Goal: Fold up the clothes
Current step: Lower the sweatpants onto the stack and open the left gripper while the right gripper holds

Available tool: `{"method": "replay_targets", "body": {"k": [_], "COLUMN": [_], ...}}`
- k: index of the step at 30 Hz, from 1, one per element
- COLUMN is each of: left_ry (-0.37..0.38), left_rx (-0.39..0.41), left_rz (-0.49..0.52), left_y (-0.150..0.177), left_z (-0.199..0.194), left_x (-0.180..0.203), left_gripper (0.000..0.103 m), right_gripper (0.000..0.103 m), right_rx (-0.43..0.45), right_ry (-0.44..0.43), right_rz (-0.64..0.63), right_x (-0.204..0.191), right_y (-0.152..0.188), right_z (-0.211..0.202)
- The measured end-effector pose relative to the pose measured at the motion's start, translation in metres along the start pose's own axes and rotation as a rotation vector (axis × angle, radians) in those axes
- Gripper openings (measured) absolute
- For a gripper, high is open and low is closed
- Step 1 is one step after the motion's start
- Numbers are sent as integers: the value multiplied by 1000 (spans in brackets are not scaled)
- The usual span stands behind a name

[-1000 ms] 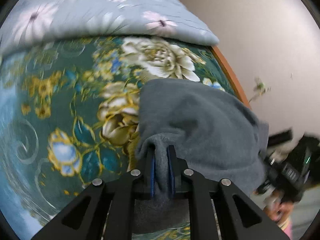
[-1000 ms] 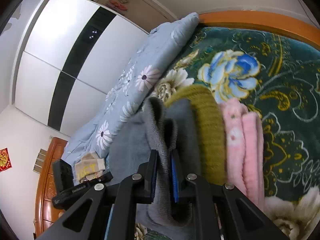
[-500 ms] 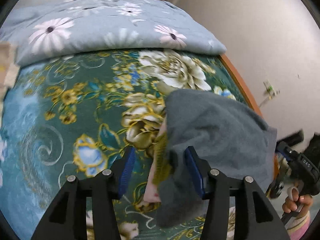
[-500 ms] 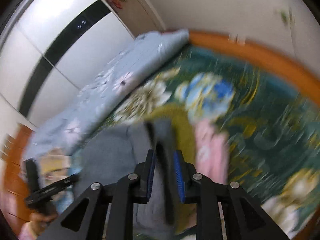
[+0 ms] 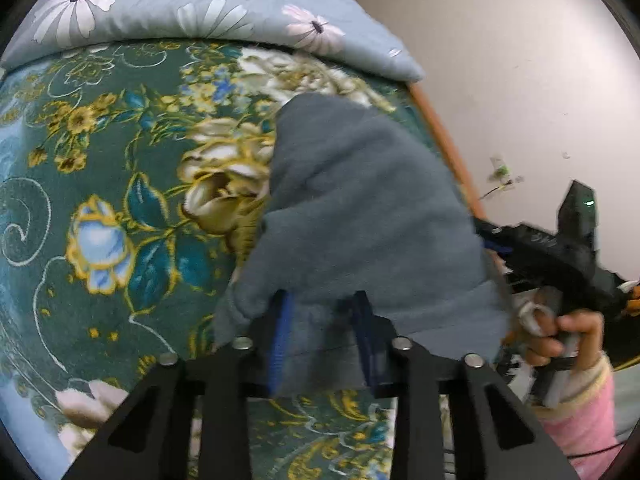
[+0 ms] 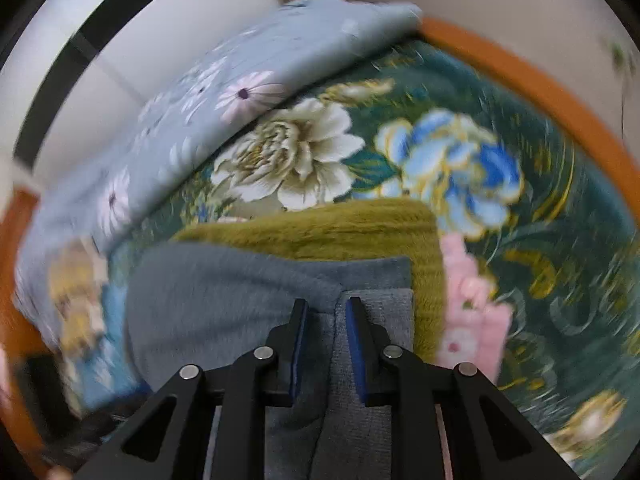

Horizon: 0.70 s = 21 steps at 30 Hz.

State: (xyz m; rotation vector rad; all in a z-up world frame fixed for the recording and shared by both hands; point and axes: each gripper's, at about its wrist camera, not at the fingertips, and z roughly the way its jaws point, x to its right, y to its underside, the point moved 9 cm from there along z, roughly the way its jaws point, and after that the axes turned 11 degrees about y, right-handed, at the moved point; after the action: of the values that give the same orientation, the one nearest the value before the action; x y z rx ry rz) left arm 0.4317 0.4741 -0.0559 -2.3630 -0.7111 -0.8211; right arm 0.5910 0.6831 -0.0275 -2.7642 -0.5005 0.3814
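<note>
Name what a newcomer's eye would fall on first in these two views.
The grey garment lies folded atop an olive one and a pink one, on the green floral blanket. The right gripper hovers at the grey garment's near edge, jaws apart.

Soft, even indoor light, no hard shadows, no glare. Left wrist view mostly sharp; grey garment point(image 5: 360, 216) edge slightly smeared. Right wrist view motion-blurred, worst toward rim (floral bedspread point(image 6: 560, 280) streaks there). Heavy fisheye bending, black vignette corners.
</note>
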Motion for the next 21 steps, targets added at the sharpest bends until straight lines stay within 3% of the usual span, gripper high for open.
{"method": "replay_targets", "body": {"k": [5, 7, 11, 15, 18, 21], "left_ry": [13, 3, -42, -110, -122, -115], "left_rx": [24, 49, 89, 57, 48, 63], "left_rz": [1, 34, 115, 157, 158, 168], "left_y": [-6, -4, -1, 4, 8, 15], "left_z": [-15, -26, -36, -20, -15, -19], "left_x": [9, 14, 25, 24, 23, 26], "left_gripper": [34, 41, 45, 45, 45, 45], "right_gripper": [22, 22, 22, 23, 23, 23], "right_rx": [17, 98, 224, 204, 123, 113], "right_ry": [-31, -53, -63, -19, 91, 67], "right_rz": [43, 14, -105, -233, -241, -164], "right_x": [5, -5, -26, -37, -23, -8], "right_y": [-4, 0, 26, 68, 77, 74], "right_z": [-4, -32, -80, -78, -39, -20]}}
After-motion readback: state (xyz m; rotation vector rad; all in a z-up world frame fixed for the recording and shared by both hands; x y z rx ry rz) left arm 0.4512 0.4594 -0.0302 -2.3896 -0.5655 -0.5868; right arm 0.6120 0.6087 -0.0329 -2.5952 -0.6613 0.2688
